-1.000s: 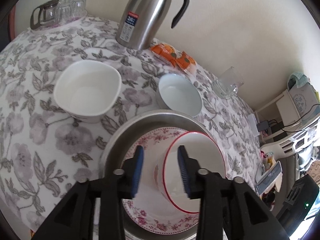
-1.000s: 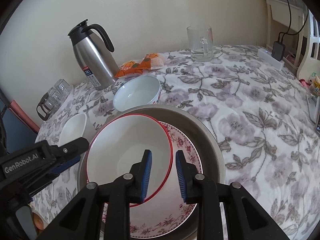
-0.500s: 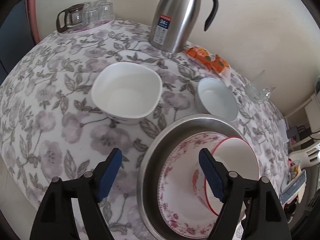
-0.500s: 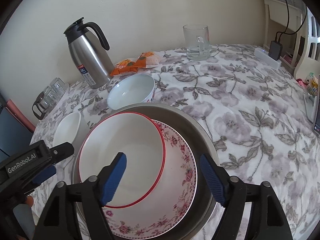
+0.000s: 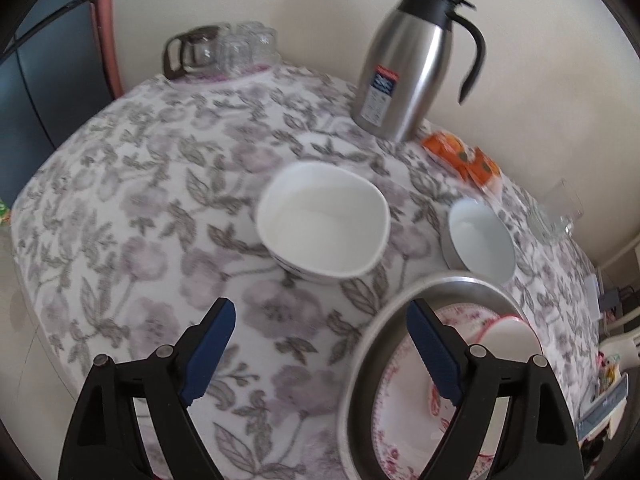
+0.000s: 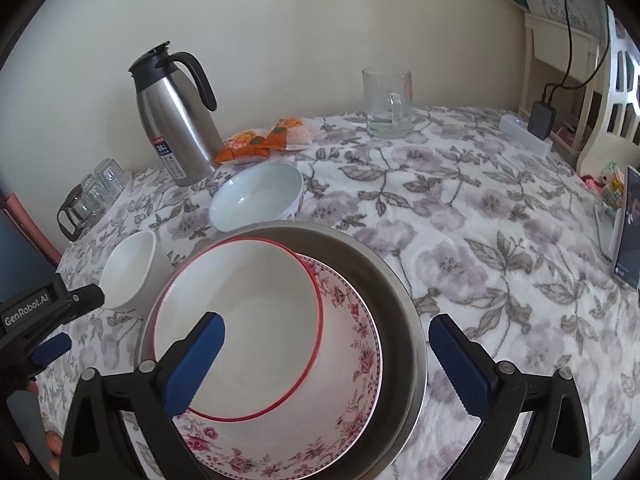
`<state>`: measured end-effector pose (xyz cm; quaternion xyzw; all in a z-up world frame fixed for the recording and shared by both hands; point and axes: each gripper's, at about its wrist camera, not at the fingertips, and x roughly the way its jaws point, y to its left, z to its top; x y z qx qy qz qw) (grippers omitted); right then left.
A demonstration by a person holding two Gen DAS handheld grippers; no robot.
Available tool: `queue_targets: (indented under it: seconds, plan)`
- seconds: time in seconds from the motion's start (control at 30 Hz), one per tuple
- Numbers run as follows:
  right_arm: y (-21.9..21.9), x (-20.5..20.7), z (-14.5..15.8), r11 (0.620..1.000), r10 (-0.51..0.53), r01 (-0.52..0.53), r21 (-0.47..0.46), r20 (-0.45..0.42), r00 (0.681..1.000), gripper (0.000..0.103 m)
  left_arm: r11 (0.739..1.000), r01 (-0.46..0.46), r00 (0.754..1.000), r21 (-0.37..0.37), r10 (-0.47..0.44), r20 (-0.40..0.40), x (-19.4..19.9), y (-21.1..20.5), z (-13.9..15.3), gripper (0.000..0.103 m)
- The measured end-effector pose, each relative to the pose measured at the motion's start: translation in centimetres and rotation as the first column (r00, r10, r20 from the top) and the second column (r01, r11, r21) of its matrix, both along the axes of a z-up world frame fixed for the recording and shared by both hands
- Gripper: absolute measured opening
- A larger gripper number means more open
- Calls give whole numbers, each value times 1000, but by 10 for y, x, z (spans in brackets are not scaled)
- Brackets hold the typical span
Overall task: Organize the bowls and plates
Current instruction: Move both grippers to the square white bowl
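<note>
4 bowls [image 6: 256, 202], 1 floral plate [image 6: 352, 360], 1 metal basin [image 6: 396, 304], 1 flask [image 6: 176, 120], 1 mug [image 6: 386, 102]

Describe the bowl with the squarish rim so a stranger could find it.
Start at the steel jug by the wall. In front of it, on the flowered cloth, stand two loose bowls. The squarish bowl is the plain white one farther from the orange packet; its neighbour is round.

Left wrist view motion-blurred; thermos [image 5: 404, 80] label unreadable. Floral plate [image 5: 404, 408] cut by bottom edge, partly behind pad. Red-rimmed bowl [image 5: 508, 332] mostly hidden there. Glasses [image 6: 96, 188] too distorted to count.
</note>
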<state>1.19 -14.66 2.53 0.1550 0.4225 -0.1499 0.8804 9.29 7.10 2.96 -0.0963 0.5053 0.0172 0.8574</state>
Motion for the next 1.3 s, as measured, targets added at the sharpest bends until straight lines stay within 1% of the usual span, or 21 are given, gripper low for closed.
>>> queue_targets:
  seconds: [0.13, 0.2, 0.3, 0.4, 0.53, 0.83, 1.13, 1.2, 1.3]
  plan:
    - [10, 1, 13, 999, 35, -35, -3, 49, 998, 103, 999, -32, 999, 39, 31, 18, 1, 14, 6, 88]
    - [16, 1, 19, 998, 56, -55, -10, 73, 996, 103, 997, -56, 998, 47, 56, 20, 3, 24, 8, 88]
    - [30, 3, 28, 995, 101, -99, -19, 108, 989, 103, 996, -86, 996, 32, 86, 20, 5, 39, 9, 88]
    - [46, 6, 33, 989, 149, -146, -30, 126, 981, 103, 992, -125, 992, 12, 124, 18, 6, 55, 10, 88]
    - [66, 11, 31, 980, 199, -198, -20, 125, 972, 103, 984, -176, 984, -17, 177, 17, 8, 76, 11, 88]
    - [110, 26, 25, 953, 303, -304, -14, 116, 946, 103, 966, -258, 966, -30, 258, 11, 13, 117, 7, 88]
    - [134, 43, 16, 936, 346, -351, 27, 112, 931, 103, 952, -302, 953, -41, 302, -8, 21, 149, -3, 88]
    - [136, 47, 15, 935, 347, -353, 36, 112, 931, 103, 951, -306, 952, -38, 306, -11, 23, 154, -4, 88]
    - [135, 54, 12, 939, 331, -339, 61, 109, 937, 103, 949, -309, 951, -63, 307, -28, 28, 161, -9, 88]
